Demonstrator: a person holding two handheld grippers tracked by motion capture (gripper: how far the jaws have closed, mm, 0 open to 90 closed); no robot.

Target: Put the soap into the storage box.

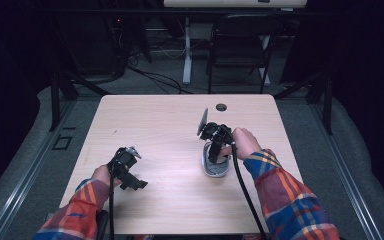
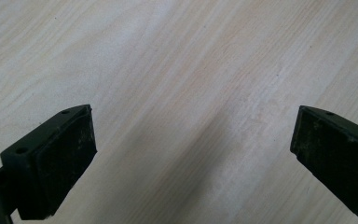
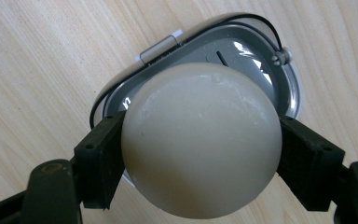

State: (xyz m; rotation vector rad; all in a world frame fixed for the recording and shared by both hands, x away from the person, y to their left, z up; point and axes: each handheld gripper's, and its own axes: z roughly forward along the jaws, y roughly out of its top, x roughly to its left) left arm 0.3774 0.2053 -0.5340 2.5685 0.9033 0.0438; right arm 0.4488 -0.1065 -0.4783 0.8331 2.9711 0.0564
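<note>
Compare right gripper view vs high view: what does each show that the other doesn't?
Right gripper view alone: a smooth cream ball clamped between the right gripper's two black jaws, and the interior of the grey oval case under it, with a metal hinge tab on its rim.

High view alone: the left gripper over bare table, both plaid sleeves, the cable hole in the tabletop, and the chair behind the table.

Both: the pale wood table, the oval case on it, and the right gripper over that case.

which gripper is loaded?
The right gripper: its jaws are shut on a cream ball above the grey case. The left gripper is open over bare table.
</note>
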